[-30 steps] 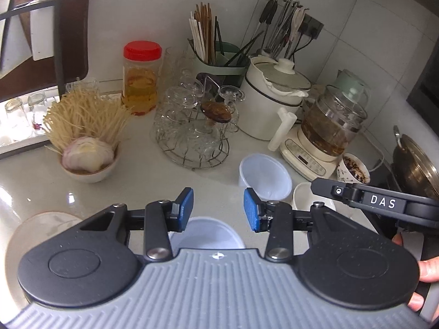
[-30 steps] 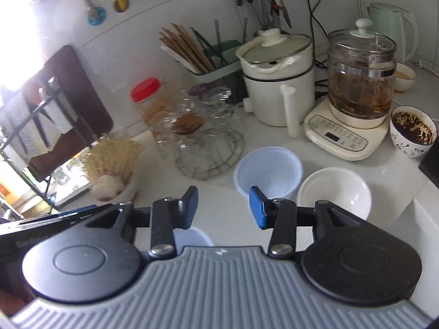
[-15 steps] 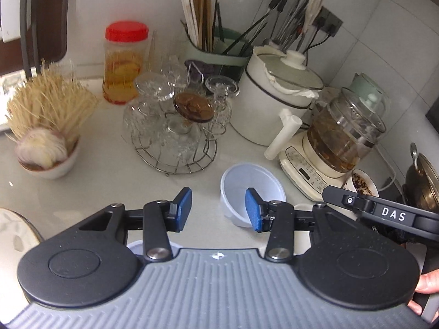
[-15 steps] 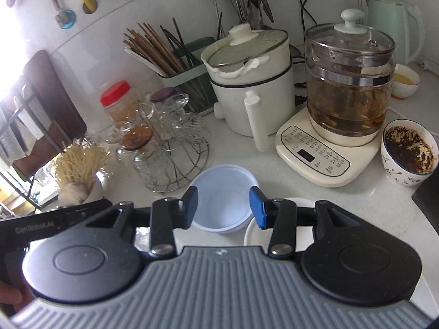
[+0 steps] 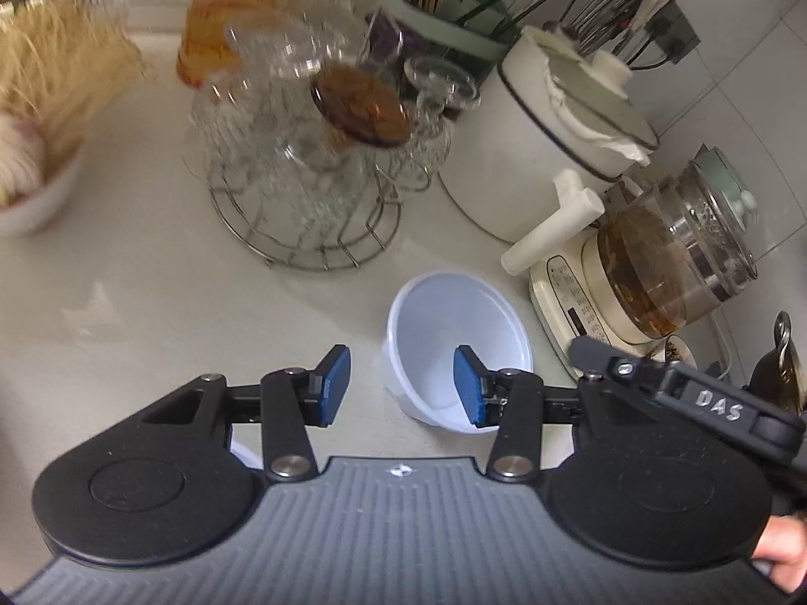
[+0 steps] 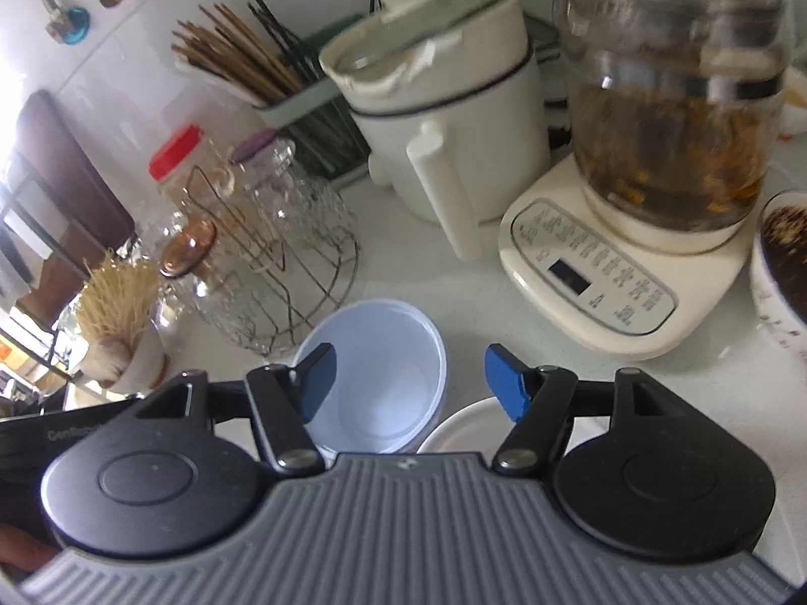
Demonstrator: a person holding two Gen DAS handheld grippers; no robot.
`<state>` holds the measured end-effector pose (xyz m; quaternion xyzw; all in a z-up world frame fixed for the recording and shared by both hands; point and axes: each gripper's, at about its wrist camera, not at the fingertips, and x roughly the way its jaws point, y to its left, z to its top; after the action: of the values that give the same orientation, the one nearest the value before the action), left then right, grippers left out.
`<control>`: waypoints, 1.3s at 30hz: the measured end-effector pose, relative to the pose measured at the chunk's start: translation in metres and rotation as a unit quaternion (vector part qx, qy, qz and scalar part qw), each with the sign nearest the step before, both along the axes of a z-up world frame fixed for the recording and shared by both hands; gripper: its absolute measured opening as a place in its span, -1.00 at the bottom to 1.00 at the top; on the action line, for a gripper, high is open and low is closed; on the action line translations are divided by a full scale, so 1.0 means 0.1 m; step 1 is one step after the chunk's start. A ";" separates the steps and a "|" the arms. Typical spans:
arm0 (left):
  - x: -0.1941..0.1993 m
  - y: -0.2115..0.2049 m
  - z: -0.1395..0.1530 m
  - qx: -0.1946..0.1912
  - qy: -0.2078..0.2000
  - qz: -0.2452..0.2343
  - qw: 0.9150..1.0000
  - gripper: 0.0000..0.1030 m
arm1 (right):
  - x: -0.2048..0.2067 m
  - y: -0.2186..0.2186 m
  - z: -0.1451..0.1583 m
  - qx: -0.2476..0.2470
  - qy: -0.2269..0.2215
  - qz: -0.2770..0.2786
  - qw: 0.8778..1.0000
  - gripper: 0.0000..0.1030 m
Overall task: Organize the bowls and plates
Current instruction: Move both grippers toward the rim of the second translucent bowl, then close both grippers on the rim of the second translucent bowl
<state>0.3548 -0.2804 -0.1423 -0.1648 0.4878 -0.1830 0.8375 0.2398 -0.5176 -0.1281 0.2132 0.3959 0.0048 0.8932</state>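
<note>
A pale blue plastic bowl (image 5: 456,348) stands on the white counter; it also shows in the right wrist view (image 6: 376,378). My left gripper (image 5: 401,385) is open, its right pad over the bowl's near rim, its left pad outside to the left. My right gripper (image 6: 408,380) is open with the bowl's right rim between its pads. A white bowl's rim (image 6: 464,426) shows just right of the blue bowl, mostly hidden under the right gripper. The edge of another pale bowl (image 5: 242,454) peeks from under the left gripper.
A wire rack of glasses (image 5: 307,171) stands behind the bowl, a white pot (image 5: 544,131) and a glass kettle on its base (image 6: 650,166) to the right. A bowl of noodles and garlic (image 5: 35,141) sits far left. A bowl of dark contents (image 6: 784,257) is at the right edge.
Both grippers have moved forward and lower toward the blue bowl, which now sits at their fingertips. The right gripper's jaws have opened wider. The white bowl has slid under the right gripper.
</note>
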 end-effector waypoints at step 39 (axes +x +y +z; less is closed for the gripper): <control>-0.04 0.08 0.01 -0.048 0.020 0.016 0.999 -0.74 | -0.02 0.13 0.05 0.020 -0.007 0.031 0.999 -0.74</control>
<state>0.3509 -0.2725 -0.1416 -0.2161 0.4928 -0.1889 0.8214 0.2380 -0.5042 -0.1231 0.2191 0.3961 0.0417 0.8907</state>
